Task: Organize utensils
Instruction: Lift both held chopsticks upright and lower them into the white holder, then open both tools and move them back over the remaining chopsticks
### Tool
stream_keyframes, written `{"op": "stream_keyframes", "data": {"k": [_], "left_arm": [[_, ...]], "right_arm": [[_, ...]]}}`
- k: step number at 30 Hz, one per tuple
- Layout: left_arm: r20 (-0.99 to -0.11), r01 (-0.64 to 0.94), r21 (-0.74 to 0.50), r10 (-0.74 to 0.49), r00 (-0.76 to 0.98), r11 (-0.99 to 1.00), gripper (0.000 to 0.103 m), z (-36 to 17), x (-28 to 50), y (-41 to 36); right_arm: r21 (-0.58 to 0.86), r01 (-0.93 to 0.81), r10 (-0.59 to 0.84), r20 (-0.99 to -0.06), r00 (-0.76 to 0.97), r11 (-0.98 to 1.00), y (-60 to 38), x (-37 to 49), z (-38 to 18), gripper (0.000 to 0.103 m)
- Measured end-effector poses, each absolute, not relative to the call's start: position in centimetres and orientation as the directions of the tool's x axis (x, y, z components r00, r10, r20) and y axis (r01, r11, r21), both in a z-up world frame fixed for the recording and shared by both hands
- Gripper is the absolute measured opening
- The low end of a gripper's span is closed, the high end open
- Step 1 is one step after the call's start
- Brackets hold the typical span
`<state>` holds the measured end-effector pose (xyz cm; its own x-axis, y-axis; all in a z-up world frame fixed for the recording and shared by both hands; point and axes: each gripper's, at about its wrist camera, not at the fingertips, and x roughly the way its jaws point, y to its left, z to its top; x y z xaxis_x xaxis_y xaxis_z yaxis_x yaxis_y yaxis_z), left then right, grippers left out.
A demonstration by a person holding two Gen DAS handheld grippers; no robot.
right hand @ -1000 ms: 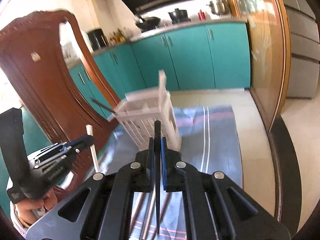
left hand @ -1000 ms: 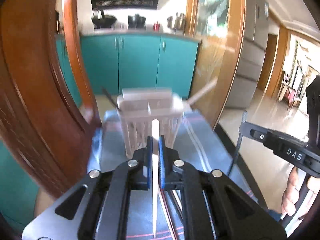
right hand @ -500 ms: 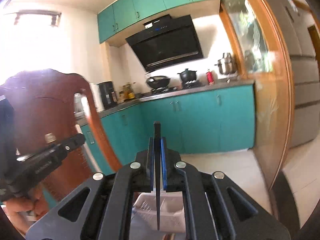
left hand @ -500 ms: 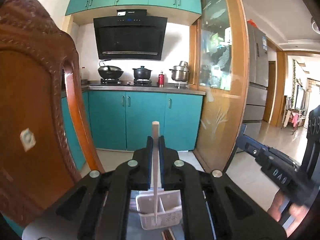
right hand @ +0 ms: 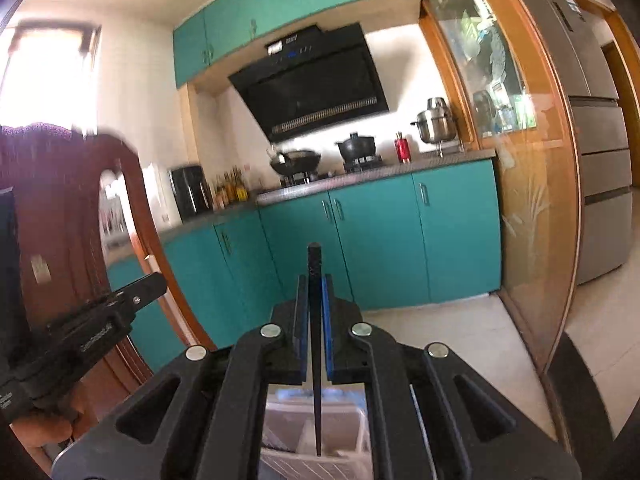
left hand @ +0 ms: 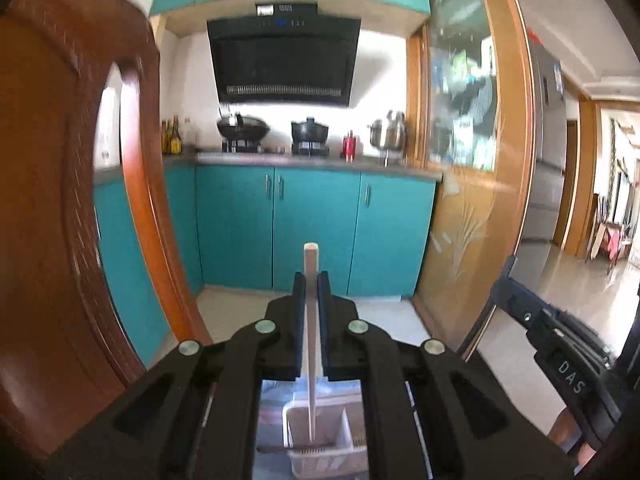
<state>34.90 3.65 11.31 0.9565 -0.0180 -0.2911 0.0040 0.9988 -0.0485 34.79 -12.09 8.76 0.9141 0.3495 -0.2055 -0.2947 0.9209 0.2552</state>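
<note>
My left gripper (left hand: 311,280) is shut on a pale wooden chopstick (left hand: 311,344) held upright, its lower tip hanging over a compartment of the white plastic utensil basket (left hand: 324,452) below. My right gripper (right hand: 314,284) is shut on a black chopstick (right hand: 316,352), also upright, its lower tip over the same white basket (right hand: 340,416). Each gripper shows at the edge of the other's view: the right one (left hand: 560,360) and the left one (right hand: 96,320).
A brown wooden chair back (left hand: 60,200) rises close on the left. A blue striped cloth (left hand: 276,392) lies under the basket. Teal cabinets (left hand: 316,232), a stove with pots and a glass sliding door (left hand: 472,200) stand behind.
Both grippers have tilted up from looking down at the basket to looking level across the kitchen. The chopsticks now hang upright over the basket, which has dropped to the bottom of both views.
</note>
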Motion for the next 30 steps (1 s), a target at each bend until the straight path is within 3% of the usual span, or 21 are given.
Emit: {"op": "stream_keyframes", "data": {"k": [5,10,12,16,18,22,24,28,30], "left_arm": [[-0.361,0.014,-0.073,-0.039,0.932,0.997,0.007,7.7,34.5,3.8],[-0.348,0.04,-0.031,-0.048,0.936,0.999,0.007,6.3,32.2,2.7],[-0.352,0.047,-0.021,-0.052,0.935,0.999,0.014,6.1,31.3,2.4],[-0.345,0.058,-0.041,-0.069,0.936,0.997,0.035,5.3,28.6,2.4],[-0.356,0.06,-0.053,-0.075,0.932,0.997,0.047,3.9,26.7,2.6],[-0.465,0.065,-0.082,-0.095,0.88,0.995,0.048,-1.6,24.2,2.6],[-0.555,0.086,-0.107,-0.132,0.821,0.99,0.048,-5.2,24.4,2.3],[-0.7,0.144,-0.138,-0.199,0.685,0.98,0.046,-11.5,25.0,0.9],[-0.741,0.171,-0.096,-0.186,0.646,0.981,0.043,-13.5,25.0,0.1]], "right_arm": [[0.219,-0.307,0.358,-0.254,0.899,0.926,-12.0,33.6,5.7,0.007],[0.192,-0.3,0.346,-0.292,0.892,0.934,-12.3,32.0,3.7,0.007],[0.196,-0.292,0.341,-0.299,0.891,0.936,-12.6,31.4,3.5,0.012],[0.257,-0.288,0.354,-0.262,0.898,0.922,-14.5,28.7,3.6,0.041],[0.273,-0.296,0.364,-0.244,0.899,0.915,-15.6,26.5,3.6,0.043],[0.295,-0.29,0.366,-0.251,0.896,0.911,-17.8,22.8,1.2,0.044],[0.318,-0.266,0.363,-0.3,0.882,0.91,-18.4,22.2,-1.2,0.044],[0.289,-0.226,0.361,-0.605,0.71,0.93,-16.7,25.5,-8.2,0.044],[0.278,-0.227,0.359,-0.691,0.628,0.933,-15.8,26.9,-11.0,0.044]]}}
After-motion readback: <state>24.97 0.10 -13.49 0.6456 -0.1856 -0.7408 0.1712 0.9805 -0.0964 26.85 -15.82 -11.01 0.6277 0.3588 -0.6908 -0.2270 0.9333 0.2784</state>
